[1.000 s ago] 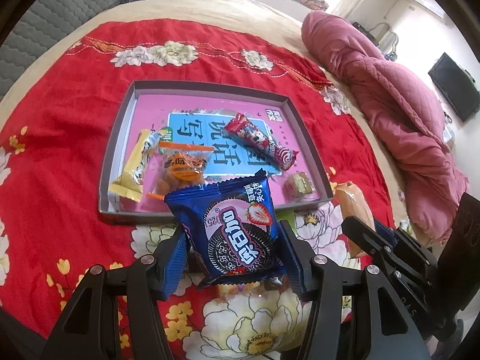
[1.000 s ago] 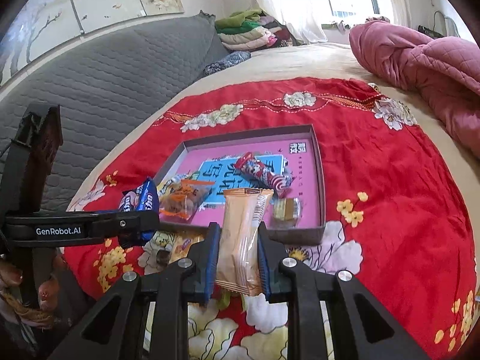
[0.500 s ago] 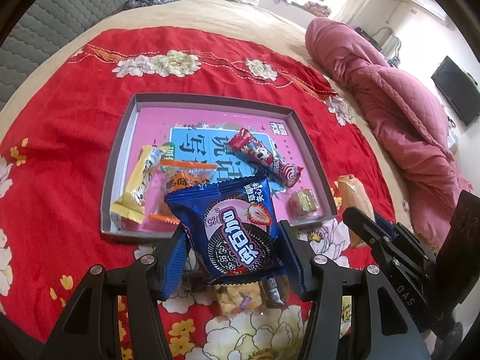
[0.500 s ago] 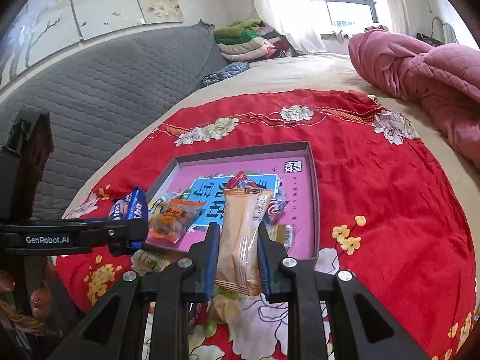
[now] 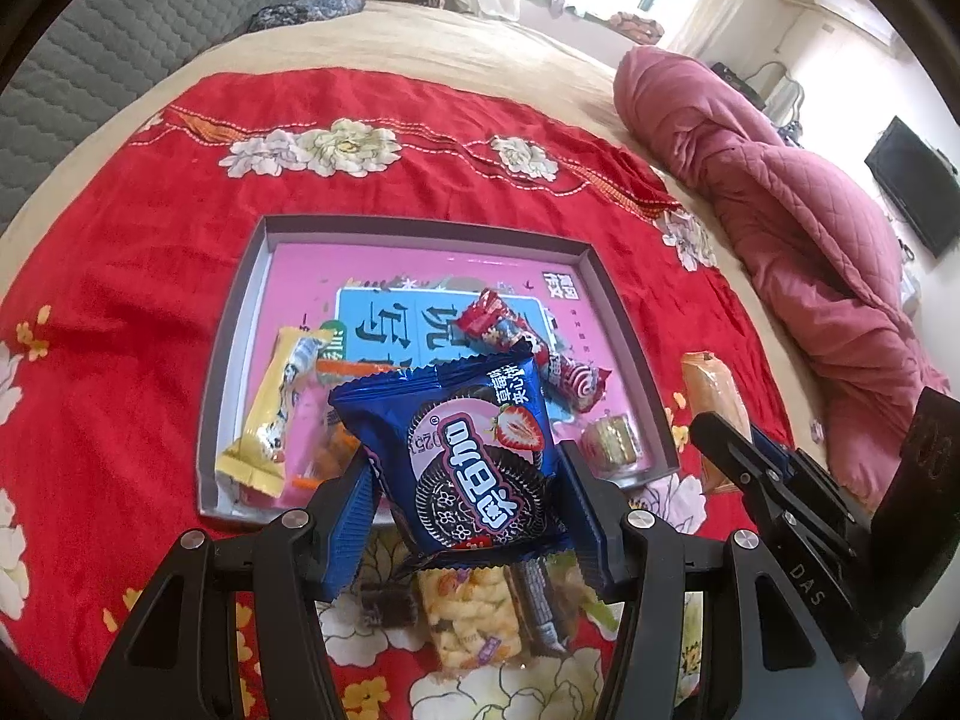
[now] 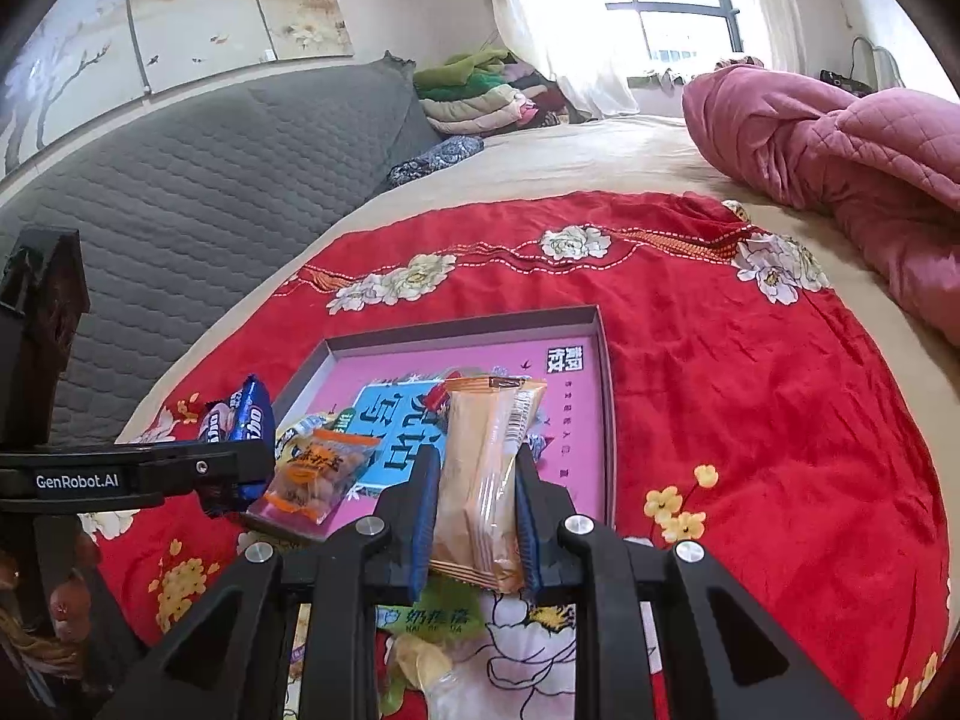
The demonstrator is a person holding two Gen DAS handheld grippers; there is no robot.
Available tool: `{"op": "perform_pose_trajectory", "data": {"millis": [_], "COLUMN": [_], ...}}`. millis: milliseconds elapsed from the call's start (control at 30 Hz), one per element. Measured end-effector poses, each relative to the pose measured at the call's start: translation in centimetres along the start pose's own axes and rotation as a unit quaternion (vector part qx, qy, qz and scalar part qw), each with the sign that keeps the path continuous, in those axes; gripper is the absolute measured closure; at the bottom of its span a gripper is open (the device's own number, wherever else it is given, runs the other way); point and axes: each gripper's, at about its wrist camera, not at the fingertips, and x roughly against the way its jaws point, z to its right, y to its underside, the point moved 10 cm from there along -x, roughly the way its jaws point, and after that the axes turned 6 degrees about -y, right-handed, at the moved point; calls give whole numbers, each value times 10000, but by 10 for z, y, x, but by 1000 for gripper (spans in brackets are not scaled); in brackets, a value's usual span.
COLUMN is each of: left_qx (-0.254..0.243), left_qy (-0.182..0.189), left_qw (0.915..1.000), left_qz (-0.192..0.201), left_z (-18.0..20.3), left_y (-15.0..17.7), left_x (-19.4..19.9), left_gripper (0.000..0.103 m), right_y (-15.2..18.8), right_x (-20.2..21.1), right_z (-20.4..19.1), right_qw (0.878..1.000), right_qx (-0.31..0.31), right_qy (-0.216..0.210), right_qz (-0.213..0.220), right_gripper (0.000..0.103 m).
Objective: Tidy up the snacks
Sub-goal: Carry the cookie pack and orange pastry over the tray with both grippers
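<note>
Snacks update: four sit in the tray (image 5: 624, 324) already, my left gripper (image 5: 462, 495) clamps the blue cookie pack (image 5: 474, 456), right gripper (image 6: 477, 516) pinches the orange packet (image 6: 486, 468), a few remain on the cloth.

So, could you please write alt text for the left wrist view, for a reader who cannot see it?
The left gripper holds a blue strawberry sandwich-cookie packet above the near edge of a shallow grey tray with a pink floor, which lies on a red flowered cloth. In the tray lie a yellow bar wrapper and a red candy wrapper.
</note>
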Motion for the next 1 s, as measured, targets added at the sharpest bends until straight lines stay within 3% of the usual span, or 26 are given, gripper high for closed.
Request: {"op": "perform_pose_trajectory", "data": {"millis": [367,1000], "left_qx": [-38,-159], "left_qy": [-37,-100], "left_qw": [10000,9996], "left_qz": [-22,-201], "left_z": [5,14], "left_y": [-6,-8], "left_x": [-10,-38], "left_gripper": [44,44], "right_y": [-14,-18], "right_x": [-6,-31], "right_z": [7,24], "right_qw": [9999,9998], "right_qx": [-9,-199], "right_qy": [5,74], "right_qz": [128,-39], "right_gripper": [79,79]}}
